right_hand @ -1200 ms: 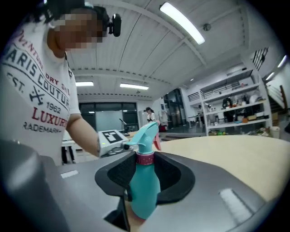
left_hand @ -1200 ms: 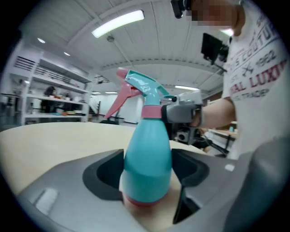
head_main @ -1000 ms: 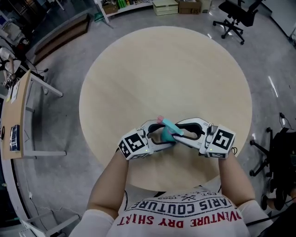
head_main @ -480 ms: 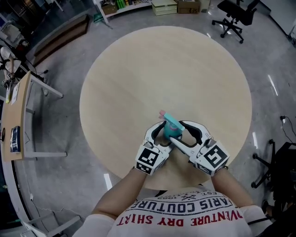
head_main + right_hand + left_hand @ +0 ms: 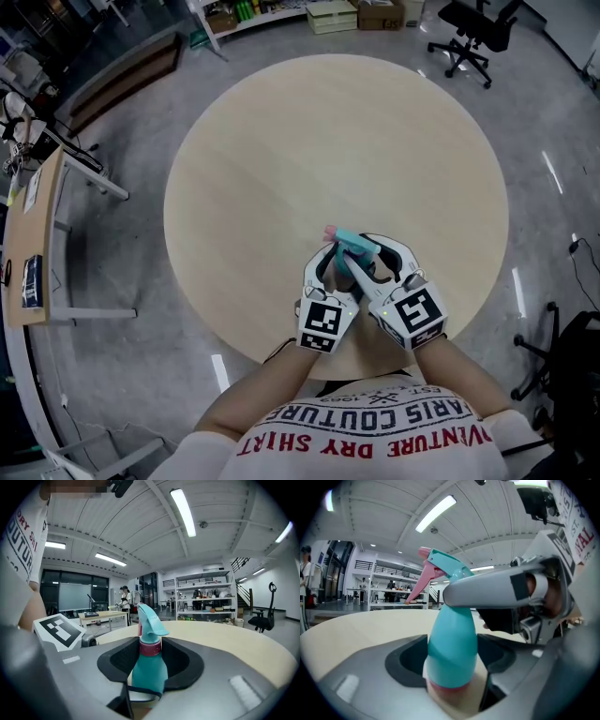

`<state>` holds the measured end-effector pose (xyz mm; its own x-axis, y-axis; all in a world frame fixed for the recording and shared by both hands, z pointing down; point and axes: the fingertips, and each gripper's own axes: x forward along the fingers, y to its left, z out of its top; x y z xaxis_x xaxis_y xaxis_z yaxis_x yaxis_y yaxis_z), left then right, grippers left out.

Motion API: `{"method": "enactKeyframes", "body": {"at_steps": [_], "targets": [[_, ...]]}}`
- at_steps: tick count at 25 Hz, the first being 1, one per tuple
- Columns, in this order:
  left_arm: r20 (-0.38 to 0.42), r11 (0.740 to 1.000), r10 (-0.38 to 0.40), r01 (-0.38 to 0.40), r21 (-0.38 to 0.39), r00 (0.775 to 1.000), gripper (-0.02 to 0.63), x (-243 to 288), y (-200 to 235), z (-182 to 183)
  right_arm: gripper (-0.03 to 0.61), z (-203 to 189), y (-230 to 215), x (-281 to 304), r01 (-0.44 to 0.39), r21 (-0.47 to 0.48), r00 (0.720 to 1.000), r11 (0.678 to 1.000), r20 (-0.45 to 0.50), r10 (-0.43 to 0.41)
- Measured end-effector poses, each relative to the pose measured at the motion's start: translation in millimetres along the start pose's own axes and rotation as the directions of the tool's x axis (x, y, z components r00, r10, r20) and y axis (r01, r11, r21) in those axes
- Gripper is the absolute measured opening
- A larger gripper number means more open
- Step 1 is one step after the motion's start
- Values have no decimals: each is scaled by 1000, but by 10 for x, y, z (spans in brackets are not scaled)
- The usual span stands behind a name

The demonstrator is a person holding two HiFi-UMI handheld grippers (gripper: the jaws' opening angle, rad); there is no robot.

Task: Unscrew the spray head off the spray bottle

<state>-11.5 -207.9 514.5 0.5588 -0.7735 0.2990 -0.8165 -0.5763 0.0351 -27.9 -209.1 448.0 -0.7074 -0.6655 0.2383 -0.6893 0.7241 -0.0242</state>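
Note:
A teal spray bottle (image 5: 354, 247) with a pink trigger stands upright near the front edge of the round wooden table (image 5: 328, 141). My left gripper (image 5: 334, 270) is shut on its lower body (image 5: 452, 644), a pad on each side. My right gripper (image 5: 371, 259) comes in from the right at neck height. Its jaws are closing, and the pink collar (image 5: 150, 648) under the teal spray head (image 5: 149, 619) lies between them, touching both pads. In the left gripper view the right gripper's finger (image 5: 497, 588) crosses in front of the neck.
The grippers work close to the table's near edge, just ahead of the person's chest. A black office chair (image 5: 469, 37) stands on the floor at the far right. A wooden desk (image 5: 37, 234) is at the left, with boxes (image 5: 356, 14) beyond the table.
Both grippers have swung from opposite sides of the bottle to lie side by side, pointing away from the person. The bottle stays in the left gripper and has shifted slightly right.

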Motion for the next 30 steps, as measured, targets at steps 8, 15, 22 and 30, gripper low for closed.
{"method": "enactKeyframes", "body": {"at_steps": [8, 15, 22, 30], "targets": [[-3, 969, -233, 233, 82, 972, 316, -26, -7, -20, 133, 33, -14, -24, -223, -14, 974, 975, 29, 223], [-92, 852, -493, 501, 152, 865, 311, -56, -11, -46, 130, 33, 17, -60, -494, -53, 870, 868, -13, 494], [-99, 850, -494, 504, 154, 864, 311, -85, -17, -51, 129, 50, 55, -82, -472, -89, 880, 877, 14, 475], [-107, 862, -476, 487, 142, 873, 311, -46, -26, -52, 133, 33, 18, -81, -444, -84, 894, 892, 22, 448]]}}
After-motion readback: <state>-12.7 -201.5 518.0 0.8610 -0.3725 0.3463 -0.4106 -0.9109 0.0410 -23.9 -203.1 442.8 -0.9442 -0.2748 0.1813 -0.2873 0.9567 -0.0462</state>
